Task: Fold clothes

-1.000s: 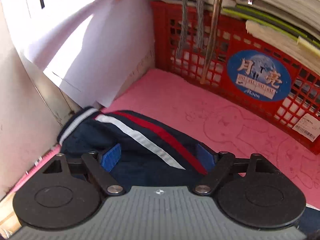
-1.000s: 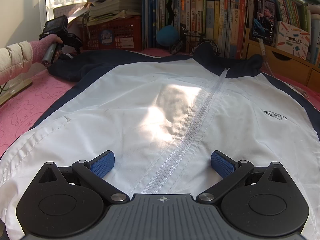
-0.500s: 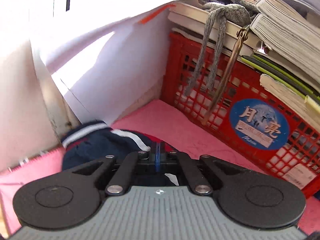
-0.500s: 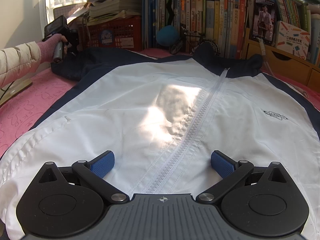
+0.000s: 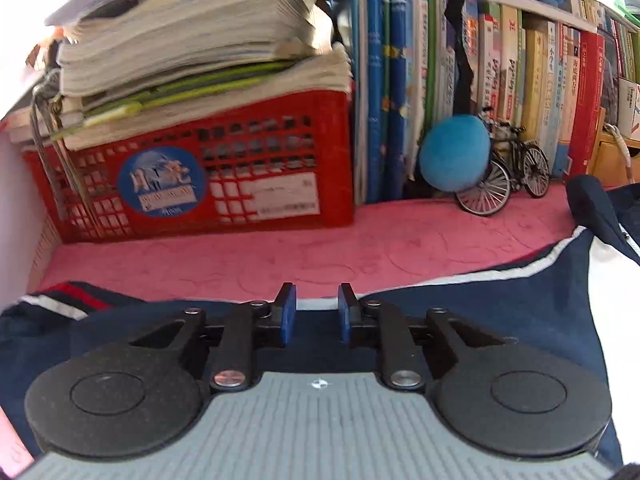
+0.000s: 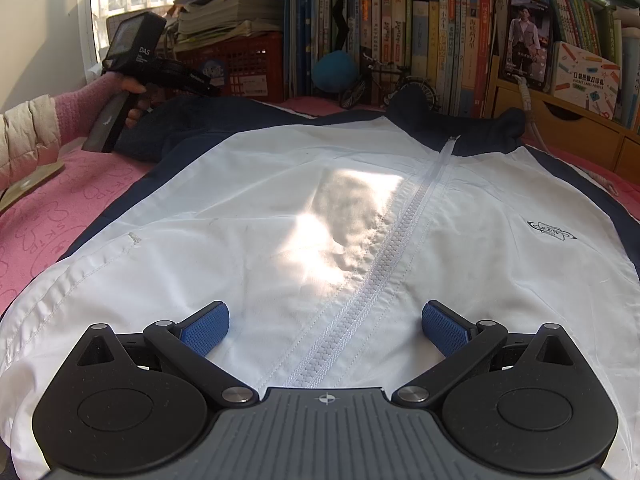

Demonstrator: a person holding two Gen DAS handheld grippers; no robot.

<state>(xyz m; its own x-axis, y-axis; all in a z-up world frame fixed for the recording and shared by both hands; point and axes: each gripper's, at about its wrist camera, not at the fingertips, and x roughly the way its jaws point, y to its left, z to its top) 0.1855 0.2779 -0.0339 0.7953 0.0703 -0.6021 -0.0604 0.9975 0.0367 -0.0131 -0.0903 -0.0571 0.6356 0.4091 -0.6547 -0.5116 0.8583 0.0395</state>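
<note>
L claw (image 5: 316,316), jaws narrow & opening w/ nothing pinched, sits over navy sleeve (image 5: 460,304) running lower left to right of frame; R claw (image 6: 325,326) wide, farther off.

Left tongs (image 5: 316,312) opening, empty — above navy sleeve (image 5: 460,320); red crate (image 5: 208,168) behind.

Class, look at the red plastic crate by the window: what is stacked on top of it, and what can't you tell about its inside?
Piled books and papers sit atop the red crate, covering its opening. Whatever fills the crate stays hidden.
</note>
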